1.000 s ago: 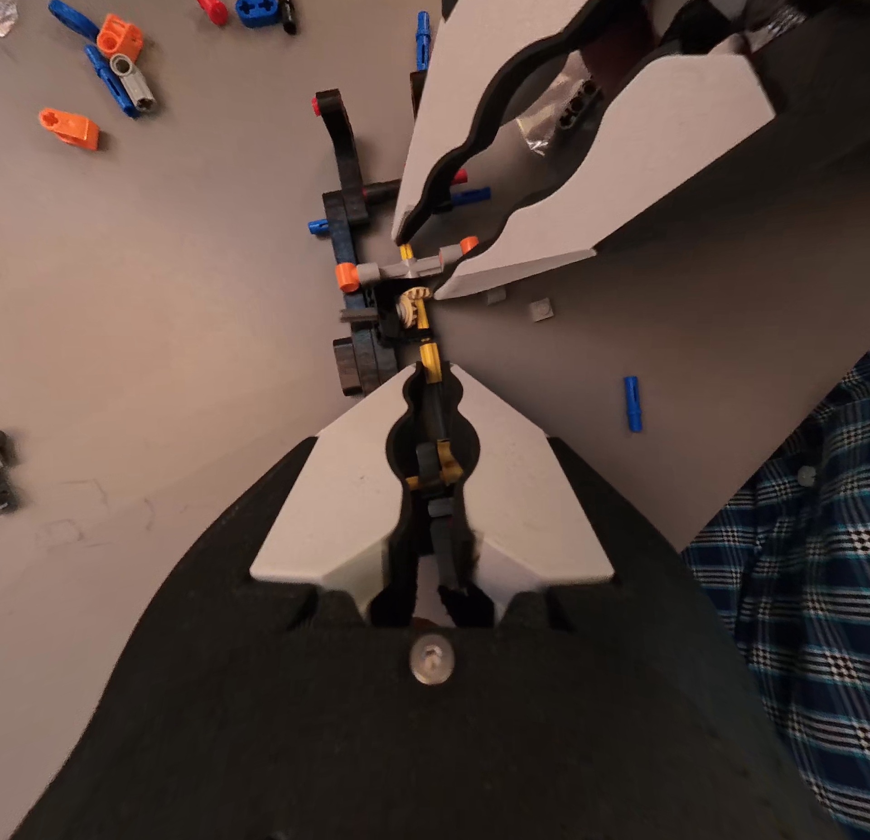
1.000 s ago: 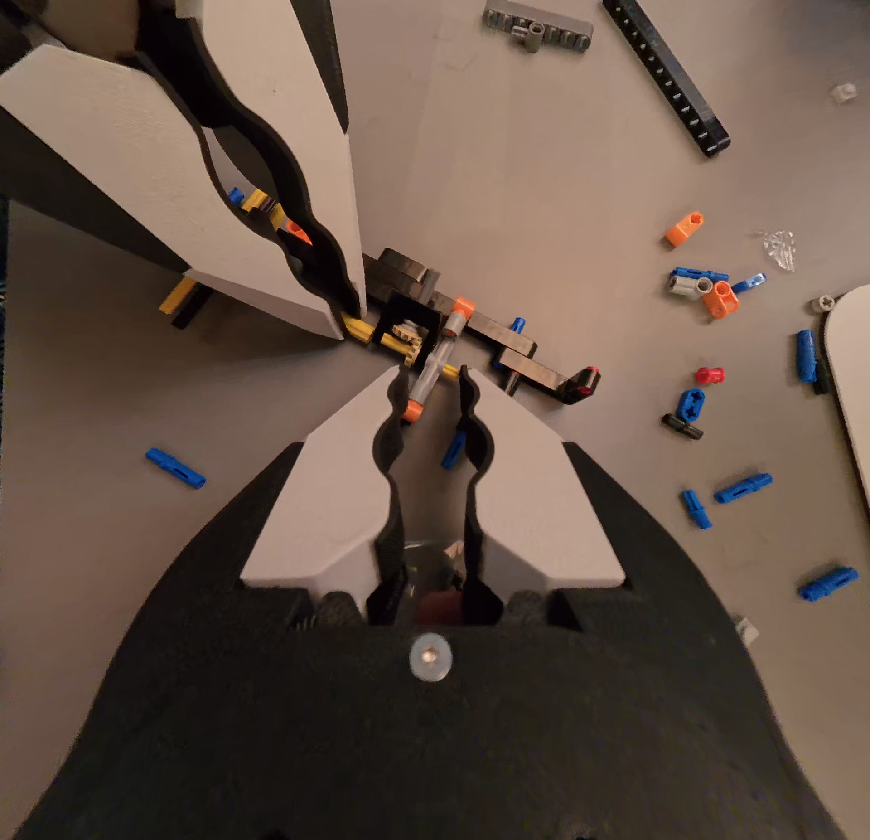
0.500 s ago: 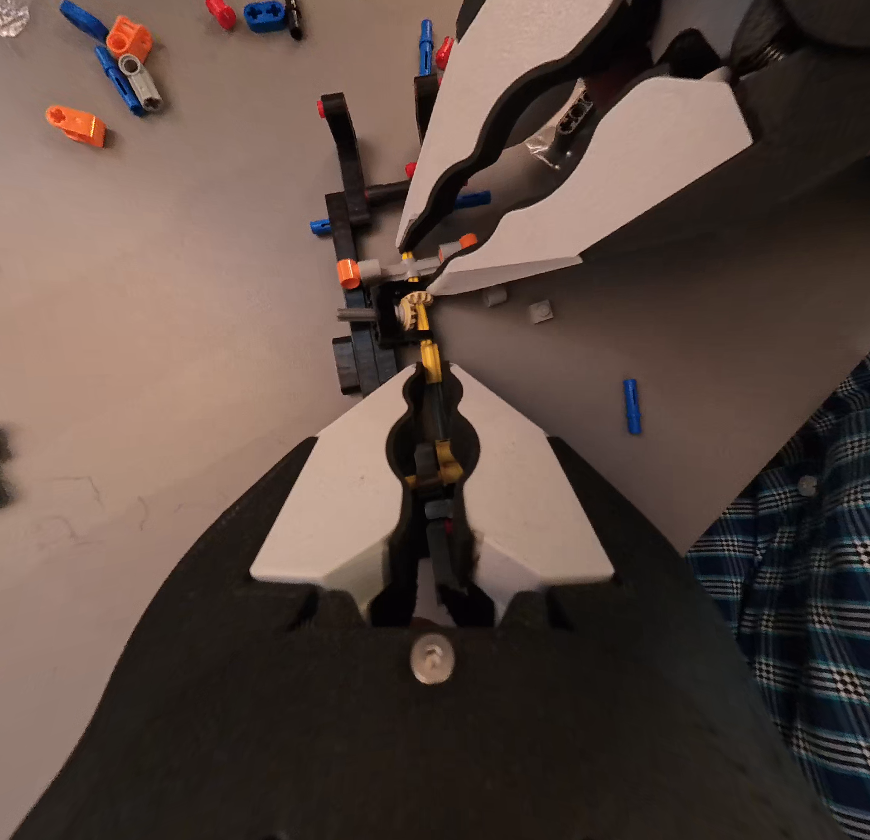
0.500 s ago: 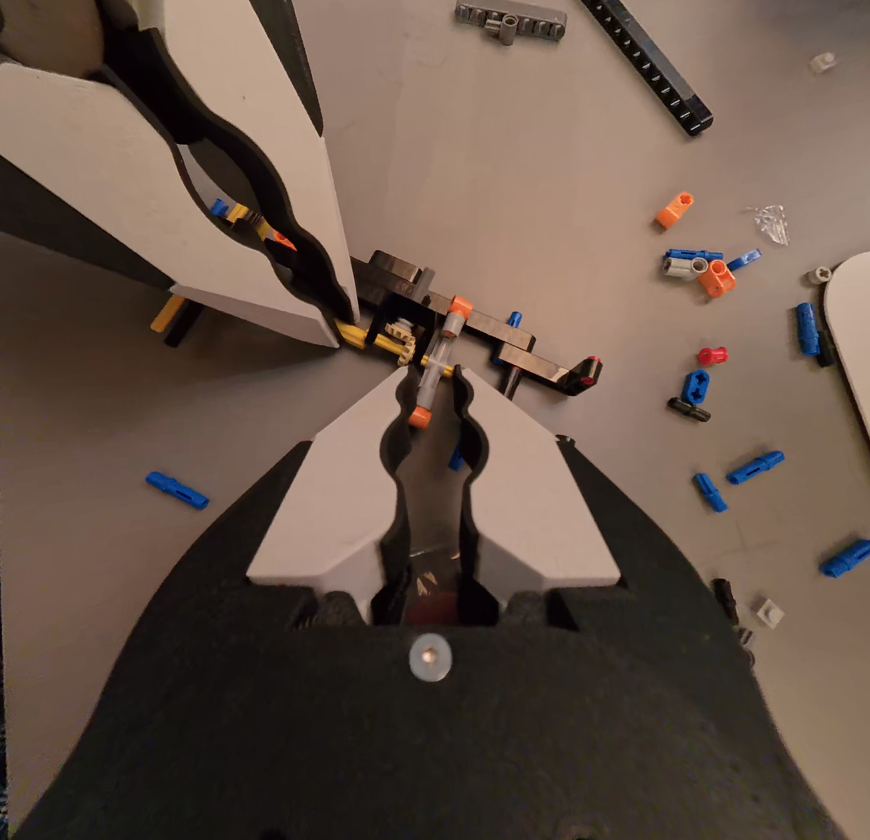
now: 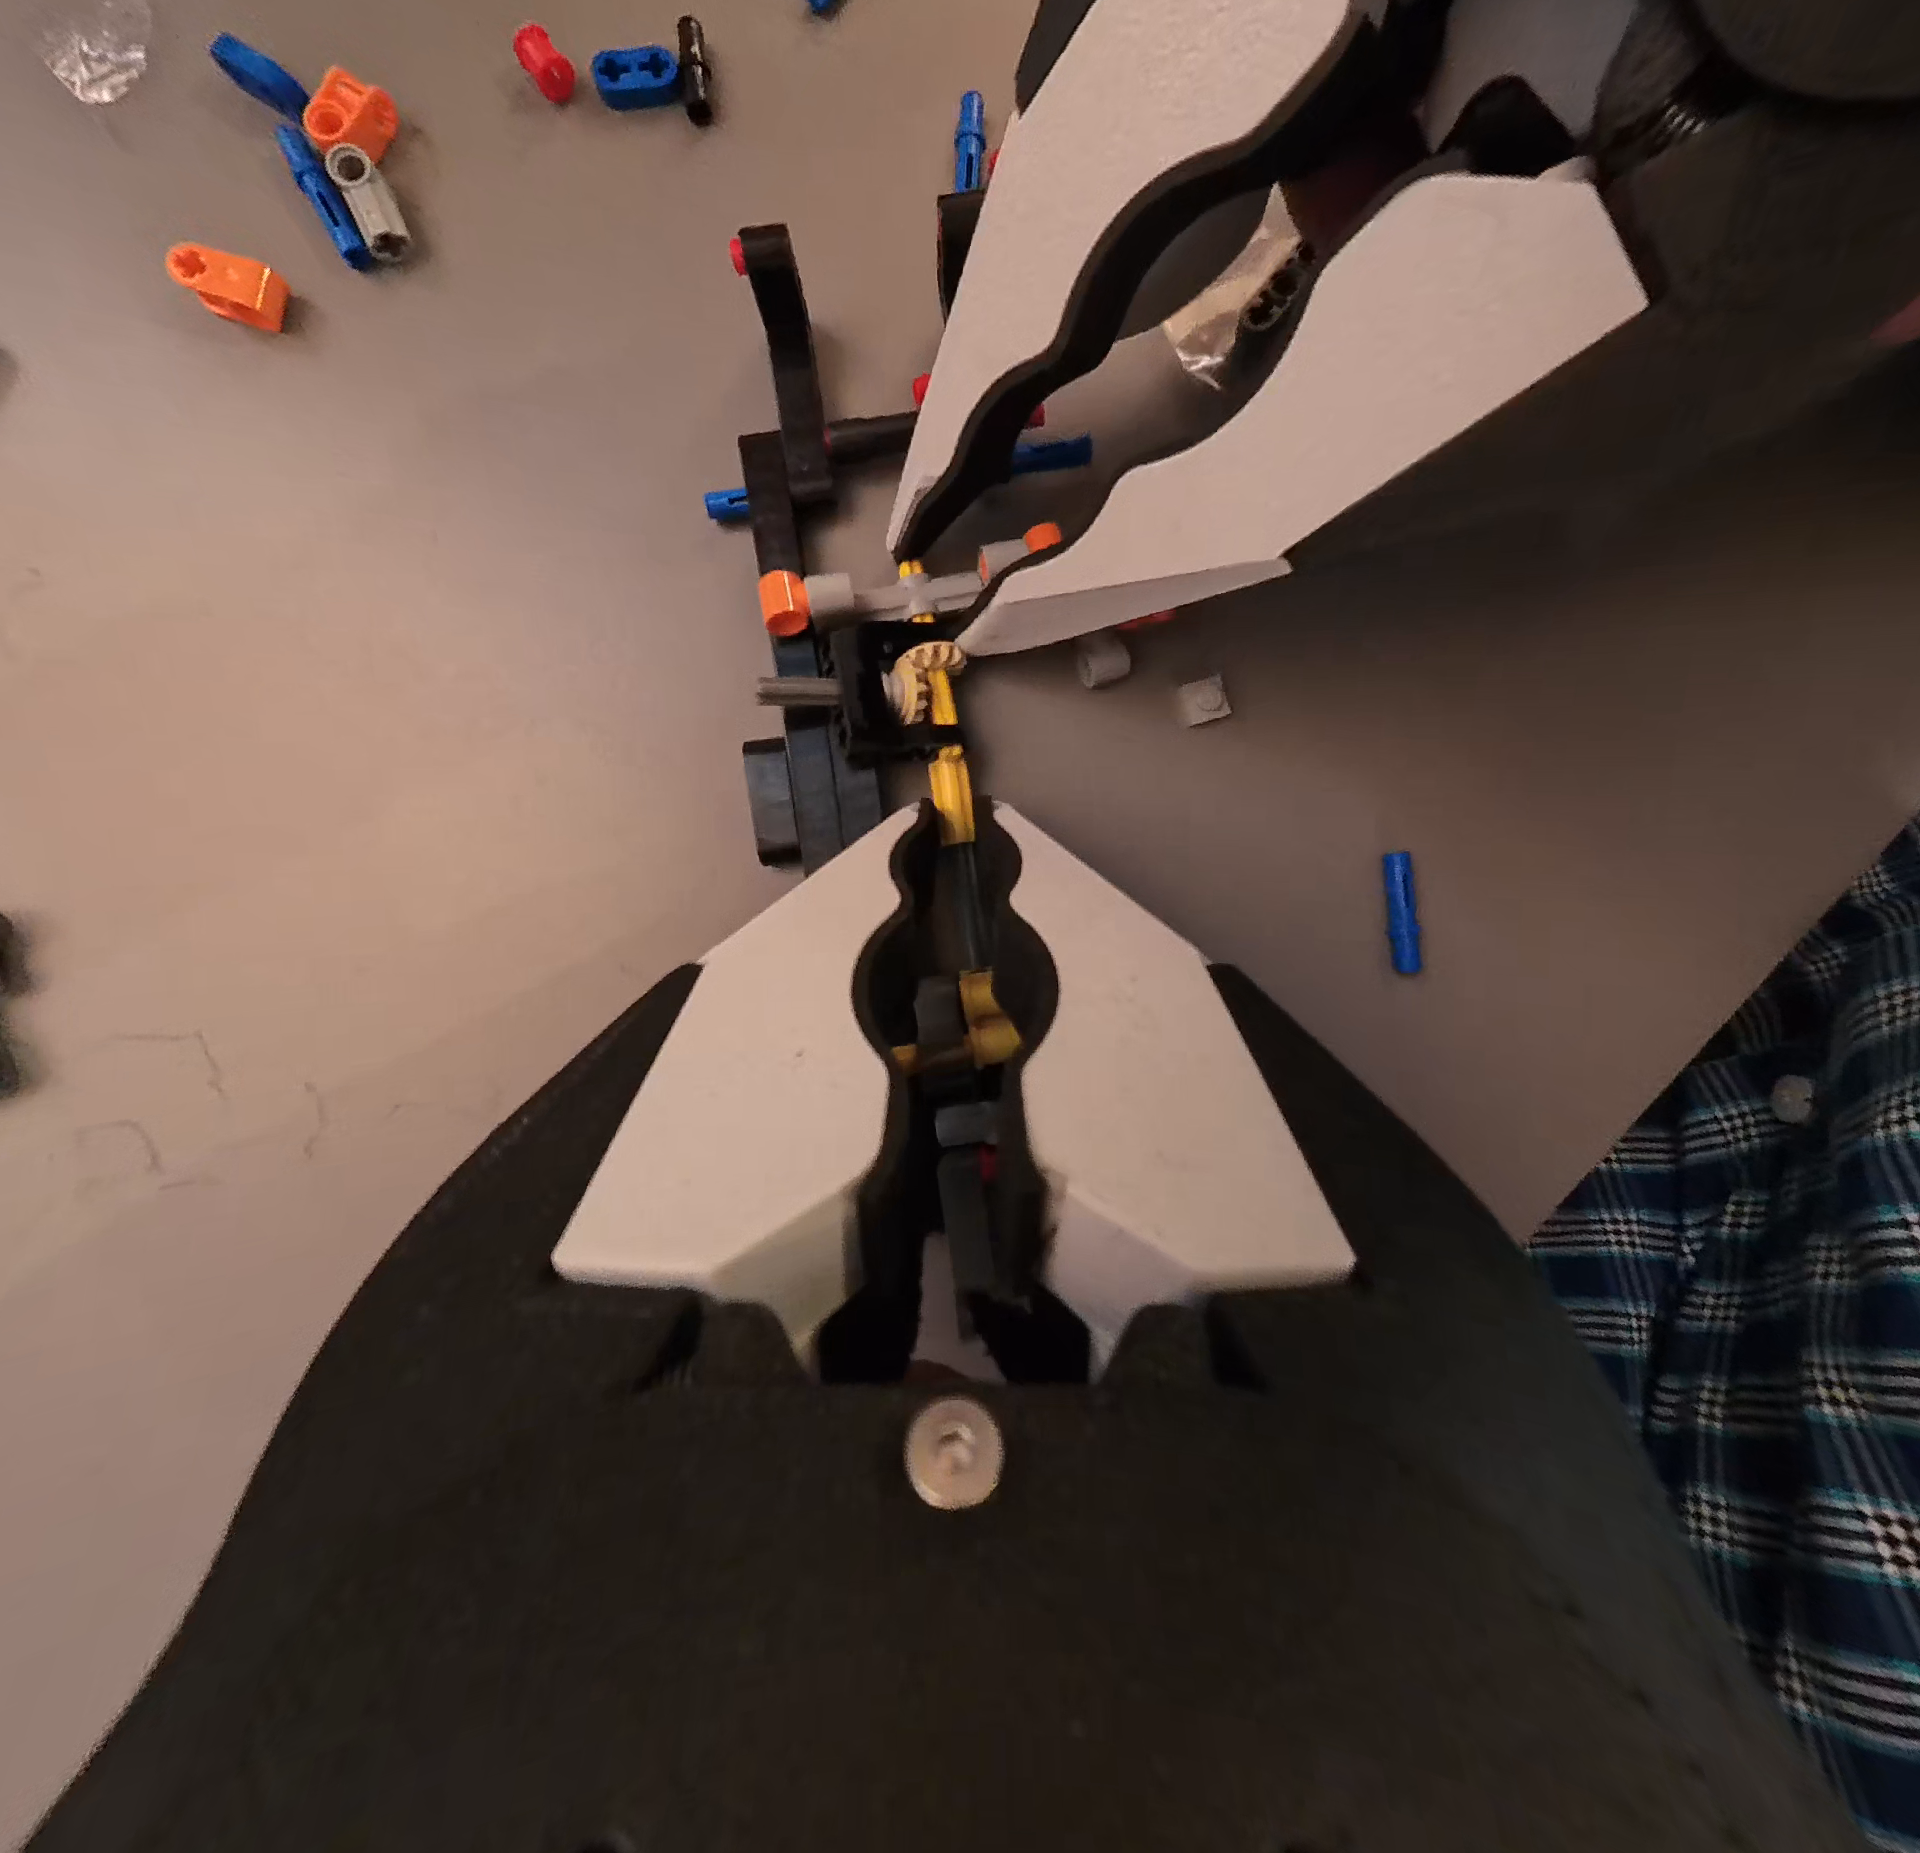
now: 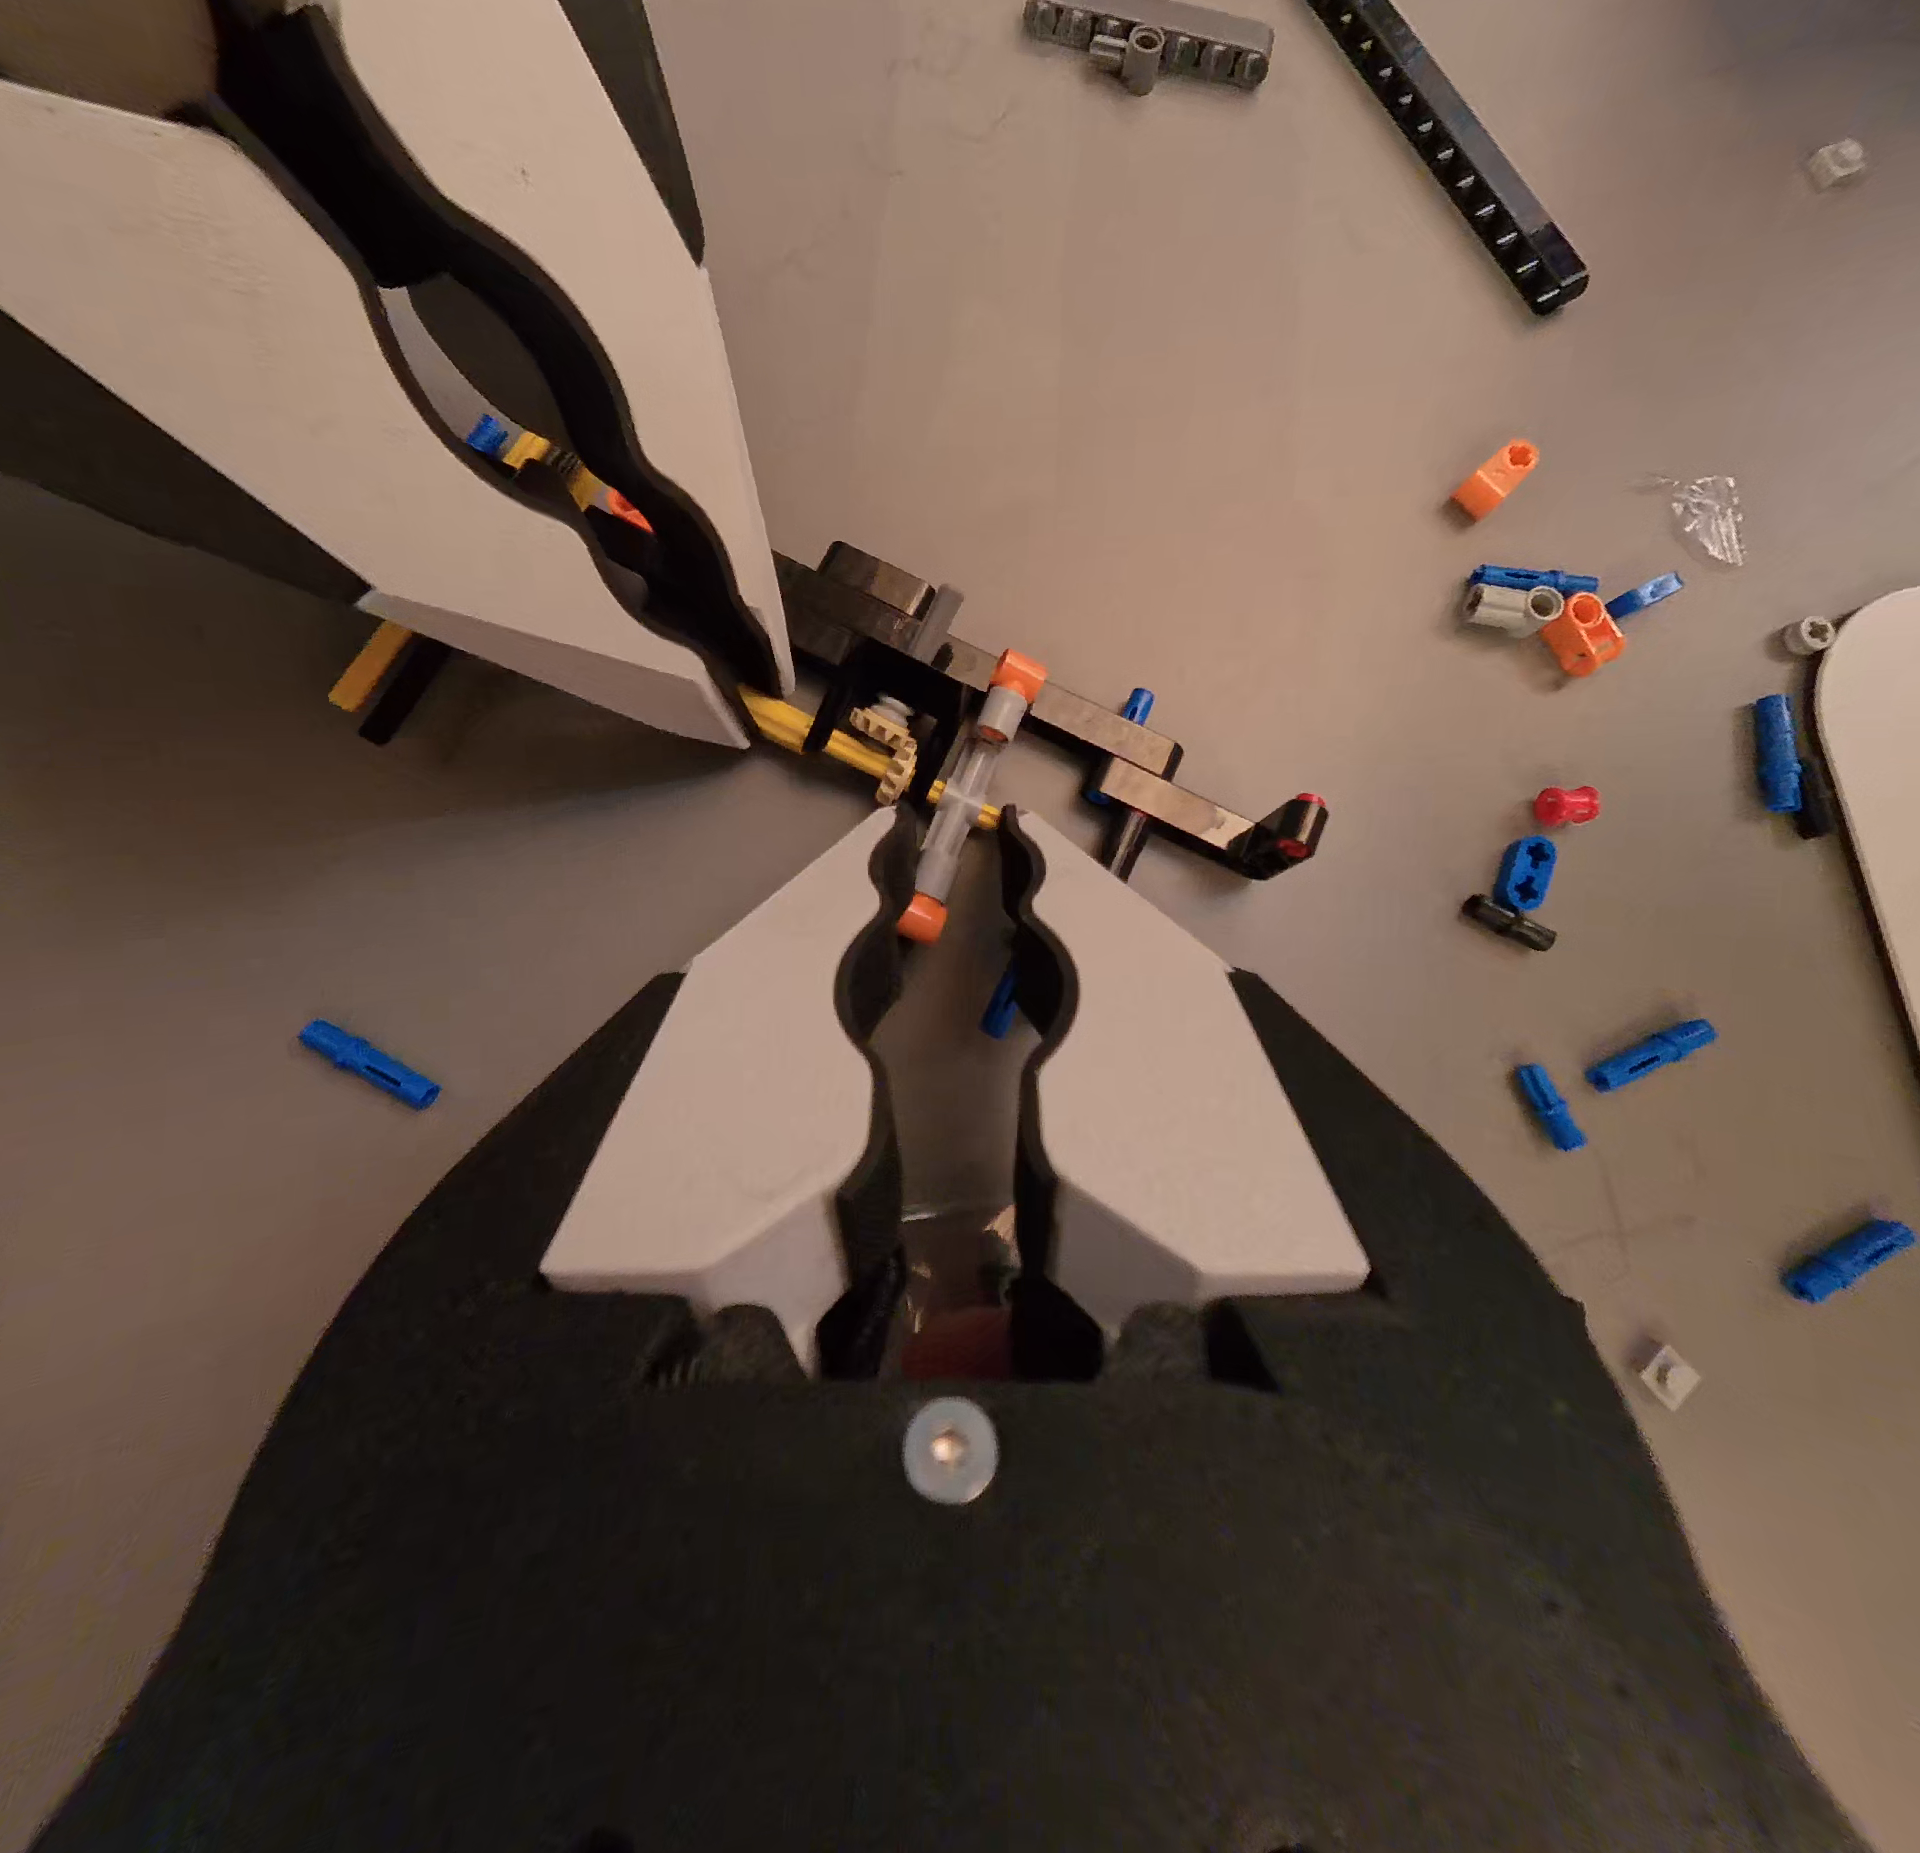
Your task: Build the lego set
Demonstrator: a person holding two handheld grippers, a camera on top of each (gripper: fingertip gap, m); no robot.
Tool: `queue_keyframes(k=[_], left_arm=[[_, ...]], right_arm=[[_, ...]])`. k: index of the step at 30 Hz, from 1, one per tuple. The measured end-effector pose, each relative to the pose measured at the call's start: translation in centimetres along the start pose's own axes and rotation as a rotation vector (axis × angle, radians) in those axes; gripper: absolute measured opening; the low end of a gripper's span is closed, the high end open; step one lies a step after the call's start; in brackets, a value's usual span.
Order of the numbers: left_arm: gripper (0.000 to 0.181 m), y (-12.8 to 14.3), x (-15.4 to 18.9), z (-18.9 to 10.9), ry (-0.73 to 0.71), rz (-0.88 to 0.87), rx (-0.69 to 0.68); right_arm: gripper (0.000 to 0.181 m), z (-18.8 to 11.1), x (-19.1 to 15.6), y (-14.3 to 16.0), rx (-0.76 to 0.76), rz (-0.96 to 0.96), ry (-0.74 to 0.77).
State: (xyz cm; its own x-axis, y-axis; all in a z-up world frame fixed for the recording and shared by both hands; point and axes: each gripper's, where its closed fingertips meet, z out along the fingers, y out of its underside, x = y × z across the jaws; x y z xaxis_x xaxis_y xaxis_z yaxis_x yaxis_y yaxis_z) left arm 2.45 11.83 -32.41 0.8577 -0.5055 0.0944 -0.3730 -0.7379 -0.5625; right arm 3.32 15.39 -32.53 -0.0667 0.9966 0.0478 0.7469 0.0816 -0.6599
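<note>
The partly built model has a curved black frame, a yellow axle and a tan gear, and lies on the grey table. My left gripper is shut on the axle end of the model. A grey cross connector with orange ends sits on the axle tip. My right gripper is closed around this connector, whose near orange end lies between the jaws.
Loose parts lie around: orange connectors, blue pins, a long black beam, a grey beam. A white plate edge is at the right. A plaid sleeve is at lower right. The grippers' ends are close to 4 centimetres from one another.
My right gripper's jaws have narrowed around the grey connector and it has pushed in slightly toward the model. My left gripper keeps its hold and stays almost still.
</note>
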Motion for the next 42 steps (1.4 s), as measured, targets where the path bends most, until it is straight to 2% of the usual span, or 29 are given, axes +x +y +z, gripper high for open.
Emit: queue_keyframes(k=[6, 10, 14, 18, 20, 29, 35, 42], left_arm=[[0.004, 0.1, 0.0, 0.0, 0.002, -0.002, 0.012], [0.004, 0.0, 0.1, 0.0, 0.001, -0.007, 0.022], [0.004, -0.1, 0.2, 0.0, -0.004, -0.008, 0.034], [0.004, -0.1, 0.1, 0.0, -0.01, -0.007, 0.048], [0.004, -0.1, 0.0, 0.0, -0.01, -0.01, 0.055], [0.004, -0.2, -0.2, -0.1, 0.007, -0.041, 0.094], [0.004, -0.2, -0.3, -0.2, 0.014, -0.041, 0.101], [0.004, -0.3, -0.4, -0.2, 0.021, -0.046, 0.103]], right_arm=[[0.022, -0.4, 0.2, -0.3, 0.01, 0.001, 0.008], [0.036, -0.9, -0.2, -1.4, 0.037, 0.03, -0.008], [0.041, -0.1, -0.7, -1.3, 0.029, 0.1, -0.046], [0.039, 0.3, -0.8, -1.1, 0.029, 0.132, -0.059], [0.032, 0.4, -0.9, -1.1, 0.03, 0.142, -0.073], [0.032, 0.5, -0.9, -1.0, -0.007, 0.131, -0.066], [0.028, 0.7, -0.7, -0.9, -0.045, 0.039, -0.007], [0.033, 0.5, -0.7, -0.7, -0.036, 0.067, -0.03]])
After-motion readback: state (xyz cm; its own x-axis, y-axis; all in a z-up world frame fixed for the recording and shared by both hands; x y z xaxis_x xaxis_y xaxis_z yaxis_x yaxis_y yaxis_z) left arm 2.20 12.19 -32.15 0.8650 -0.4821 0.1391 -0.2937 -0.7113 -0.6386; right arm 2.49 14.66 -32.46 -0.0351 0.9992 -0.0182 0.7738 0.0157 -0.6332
